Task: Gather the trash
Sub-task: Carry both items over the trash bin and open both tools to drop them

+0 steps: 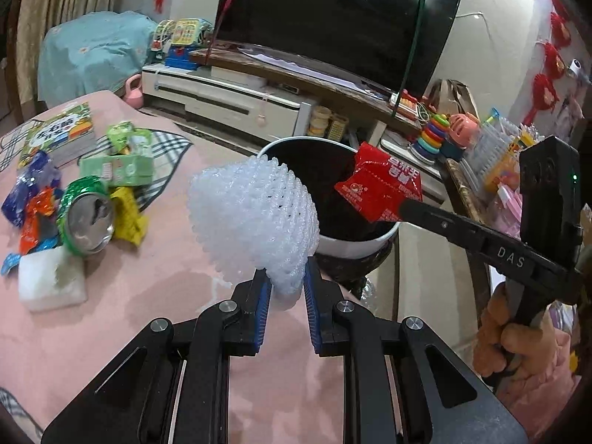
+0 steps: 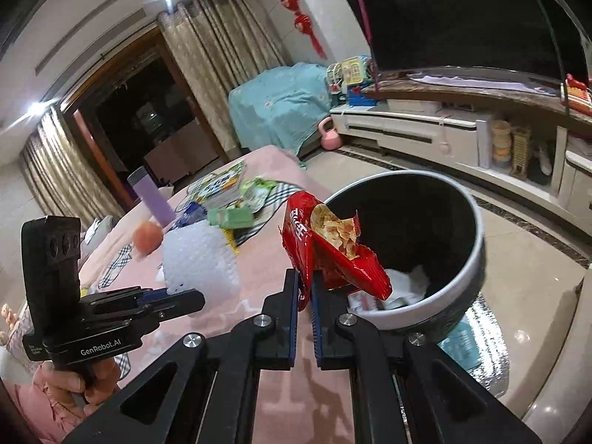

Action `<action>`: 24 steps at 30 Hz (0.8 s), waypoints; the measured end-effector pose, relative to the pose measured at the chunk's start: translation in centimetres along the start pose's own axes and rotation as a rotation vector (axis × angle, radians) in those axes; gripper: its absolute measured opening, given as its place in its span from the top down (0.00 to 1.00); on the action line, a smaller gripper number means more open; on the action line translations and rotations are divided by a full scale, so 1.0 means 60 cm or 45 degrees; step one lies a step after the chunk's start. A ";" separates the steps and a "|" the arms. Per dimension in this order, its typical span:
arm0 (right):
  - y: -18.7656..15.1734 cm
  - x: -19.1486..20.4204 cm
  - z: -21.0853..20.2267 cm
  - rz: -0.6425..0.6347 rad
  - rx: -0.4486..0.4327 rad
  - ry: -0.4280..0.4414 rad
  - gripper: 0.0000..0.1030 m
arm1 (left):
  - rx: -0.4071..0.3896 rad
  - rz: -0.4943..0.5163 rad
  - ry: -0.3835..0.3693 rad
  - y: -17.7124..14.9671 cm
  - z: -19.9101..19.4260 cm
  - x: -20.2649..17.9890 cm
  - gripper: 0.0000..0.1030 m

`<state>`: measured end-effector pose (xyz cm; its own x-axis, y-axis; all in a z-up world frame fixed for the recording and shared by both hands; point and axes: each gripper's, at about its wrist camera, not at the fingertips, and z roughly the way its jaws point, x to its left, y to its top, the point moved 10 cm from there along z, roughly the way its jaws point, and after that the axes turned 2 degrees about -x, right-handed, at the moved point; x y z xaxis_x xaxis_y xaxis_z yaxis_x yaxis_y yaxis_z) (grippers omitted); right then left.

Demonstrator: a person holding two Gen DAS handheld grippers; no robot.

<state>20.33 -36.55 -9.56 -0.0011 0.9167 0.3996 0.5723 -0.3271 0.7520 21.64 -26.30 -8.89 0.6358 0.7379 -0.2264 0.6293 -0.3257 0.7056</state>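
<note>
My left gripper [image 1: 285, 277] is shut on a white foam fruit net [image 1: 251, 218] and holds it above the pink table, just left of the bin [image 1: 355, 248]. My right gripper [image 2: 305, 277] is shut on a red snack bag [image 2: 333, 248] and holds it over the near rim of the white bin with a black liner [image 2: 425, 288]. The red bag [image 1: 381, 188] also shows in the left wrist view over the bin's mouth. The foam net [image 2: 199, 259] shows in the right wrist view. White paper [image 2: 407, 285] lies inside the bin.
A pile of trash lies on the pink tablecloth [image 1: 148, 296]: a crushed green can [image 1: 87, 218], green wrappers [image 1: 118, 166], a yellow wrapper [image 1: 127, 218], blue and orange wrappers [image 1: 29, 203], a white sponge block [image 1: 51, 277]. A book [image 1: 59, 137] and purple cup [image 2: 151, 199] stand behind.
</note>
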 end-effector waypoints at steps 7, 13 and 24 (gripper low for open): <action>0.014 -0.027 0.007 0.006 0.001 -0.019 0.94 | 0.027 0.044 -0.014 0.021 0.030 -0.028 0.84; 0.025 -0.052 0.016 0.037 0.009 -0.008 0.94 | 0.047 0.069 -0.018 0.043 0.059 -0.041 0.84; 0.045 -0.087 0.033 0.069 0.042 0.004 0.94 | 0.125 0.096 -0.045 0.074 0.128 -0.062 0.84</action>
<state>23.50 -41.73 -10.65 0.0277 0.8971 0.4410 0.5981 -0.3683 0.7117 25.51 -35.03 -10.05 0.6973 0.6885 -0.1995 0.6186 -0.4375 0.6526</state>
